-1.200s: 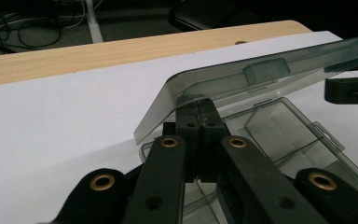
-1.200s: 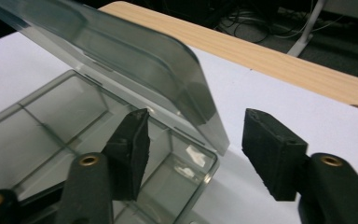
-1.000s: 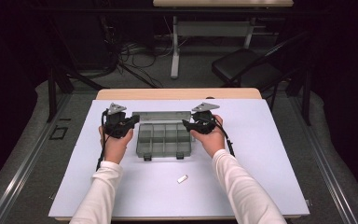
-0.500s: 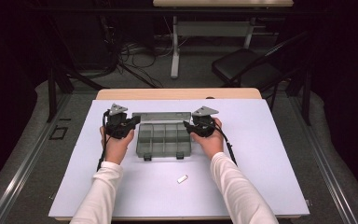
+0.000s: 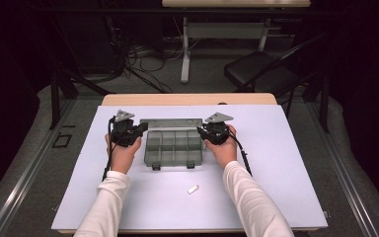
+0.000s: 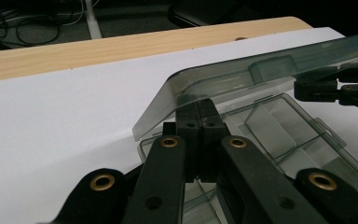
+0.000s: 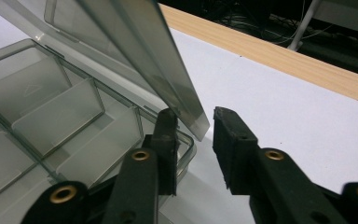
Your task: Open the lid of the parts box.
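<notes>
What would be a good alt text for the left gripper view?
The left gripper, jaws together, meets the raised lid of a clear compartment box at its corner. The box stands open on a white table; the other gripper reaches in from the right.

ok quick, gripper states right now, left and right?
Left gripper: shut, jaws together under the lid corner, not clearly clamping it.
Right gripper: open, jaws straddling the lid's other corner.

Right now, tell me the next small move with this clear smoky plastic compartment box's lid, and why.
Probably close the right gripper on the near corner of the raised translucent lid. Its jaws stand open around that corner, while the left gripper looks shut beneath the lid's other end. The lid leans only part-way open over the compartment box, so gripping both ends should let it swing back evenly.
</notes>
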Tool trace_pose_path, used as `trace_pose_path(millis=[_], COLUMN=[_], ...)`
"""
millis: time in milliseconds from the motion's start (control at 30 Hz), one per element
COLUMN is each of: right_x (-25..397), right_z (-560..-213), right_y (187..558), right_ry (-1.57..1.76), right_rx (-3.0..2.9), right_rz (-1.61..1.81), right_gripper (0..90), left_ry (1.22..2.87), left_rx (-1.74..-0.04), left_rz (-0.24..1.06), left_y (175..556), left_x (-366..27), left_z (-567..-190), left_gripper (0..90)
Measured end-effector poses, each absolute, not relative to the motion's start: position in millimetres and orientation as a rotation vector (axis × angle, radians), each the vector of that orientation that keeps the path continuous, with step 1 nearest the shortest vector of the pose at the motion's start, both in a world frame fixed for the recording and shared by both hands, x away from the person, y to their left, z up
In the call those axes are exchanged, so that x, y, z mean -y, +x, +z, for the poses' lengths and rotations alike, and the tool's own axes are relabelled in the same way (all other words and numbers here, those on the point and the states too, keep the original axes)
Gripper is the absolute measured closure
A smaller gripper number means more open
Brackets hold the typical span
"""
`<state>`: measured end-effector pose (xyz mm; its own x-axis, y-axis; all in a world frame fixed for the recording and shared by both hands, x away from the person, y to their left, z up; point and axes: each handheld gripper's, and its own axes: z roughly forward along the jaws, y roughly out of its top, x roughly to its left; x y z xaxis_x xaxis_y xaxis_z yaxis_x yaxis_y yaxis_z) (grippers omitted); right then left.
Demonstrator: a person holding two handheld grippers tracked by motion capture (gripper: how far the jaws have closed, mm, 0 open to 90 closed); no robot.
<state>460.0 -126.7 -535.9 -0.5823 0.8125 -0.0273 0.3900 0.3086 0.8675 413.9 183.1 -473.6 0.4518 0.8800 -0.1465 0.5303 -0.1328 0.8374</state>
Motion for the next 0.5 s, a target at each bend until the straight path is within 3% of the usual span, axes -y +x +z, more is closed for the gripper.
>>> trace_pose_path(millis=[500], right_x=[127.3], right_z=[-536.6], right_y=[460.8], right_ry=[0.991], right_rx=[-2.12], right_rz=[1.185], right_gripper=[77.9], left_ry=[1.8], left_rx=[-1.213], left_rz=[0.484], left_y=[414.4], left_x=[-183.6], left_z=[-475.1], left_gripper=[90.0])
